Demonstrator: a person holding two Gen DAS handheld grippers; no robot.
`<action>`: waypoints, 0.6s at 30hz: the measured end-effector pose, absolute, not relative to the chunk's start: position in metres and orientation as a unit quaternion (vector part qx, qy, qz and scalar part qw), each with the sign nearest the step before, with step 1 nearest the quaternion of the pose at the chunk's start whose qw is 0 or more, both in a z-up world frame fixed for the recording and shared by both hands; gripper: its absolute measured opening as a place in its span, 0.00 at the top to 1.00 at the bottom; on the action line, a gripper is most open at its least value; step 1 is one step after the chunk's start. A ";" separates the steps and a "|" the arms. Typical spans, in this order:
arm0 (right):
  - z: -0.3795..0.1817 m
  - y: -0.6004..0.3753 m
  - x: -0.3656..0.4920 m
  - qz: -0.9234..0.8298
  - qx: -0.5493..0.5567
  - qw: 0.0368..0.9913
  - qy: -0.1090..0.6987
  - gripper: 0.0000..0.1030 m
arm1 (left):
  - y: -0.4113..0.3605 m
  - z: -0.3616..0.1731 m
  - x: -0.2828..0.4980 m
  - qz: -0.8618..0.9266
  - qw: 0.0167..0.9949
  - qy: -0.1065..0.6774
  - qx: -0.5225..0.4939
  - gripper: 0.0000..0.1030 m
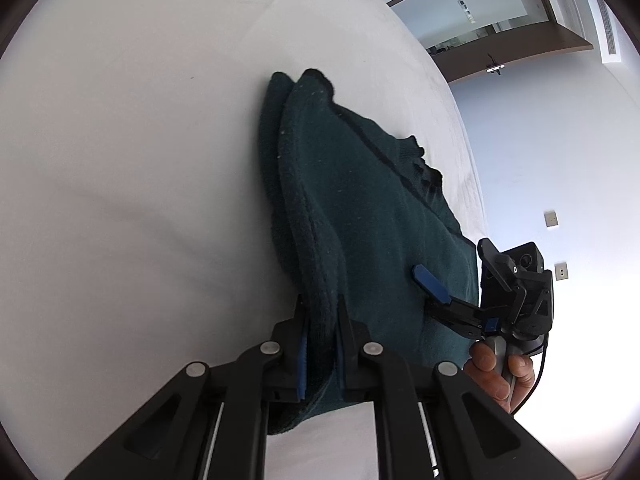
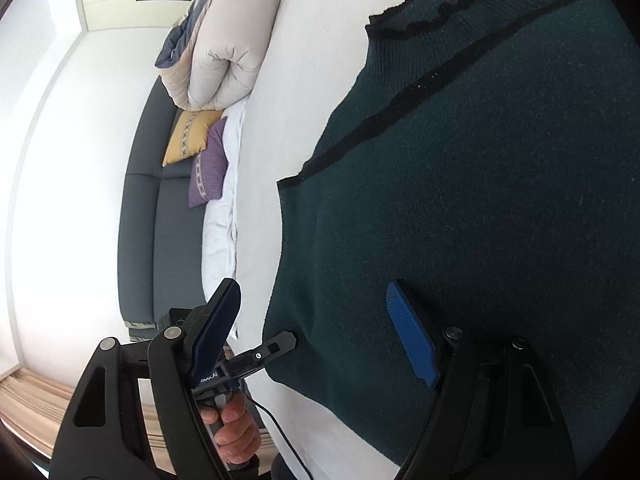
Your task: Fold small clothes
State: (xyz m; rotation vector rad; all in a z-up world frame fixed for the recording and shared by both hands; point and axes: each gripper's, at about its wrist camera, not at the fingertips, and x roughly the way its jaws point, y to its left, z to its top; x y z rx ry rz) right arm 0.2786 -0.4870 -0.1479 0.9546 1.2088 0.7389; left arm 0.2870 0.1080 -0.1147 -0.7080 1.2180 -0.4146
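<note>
The left gripper (image 1: 320, 344) is closed on a doubled edge of the dark green knit sweater (image 1: 360, 208), which is spread on the white bed (image 1: 120, 160); for a clean fold, this pinch is best kept firm while a matching edge is taken. Farther along the same hem, the right gripper (image 2: 316, 332) is held wide, one blue pad (image 2: 412, 336) over the knit, the other beyond its edge, nothing gripped.
</note>
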 end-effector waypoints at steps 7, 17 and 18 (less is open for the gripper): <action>-0.130 -0.547 0.274 0.343 0.465 0.648 0.496 0.27 | 0.035 -0.062 0.294 -0.219 0.767 0.539 -0.270 0.90; -0.132 -0.677 0.273 0.302 0.529 0.649 0.456 0.27 | -0.148 -0.064 0.298 -0.322 0.745 0.542 -0.218 0.90; -0.133 -0.688 0.274 0.294 0.533 0.650 0.454 0.26 | -0.164 -0.070 0.294 -0.330 0.740 0.548 -0.206 0.90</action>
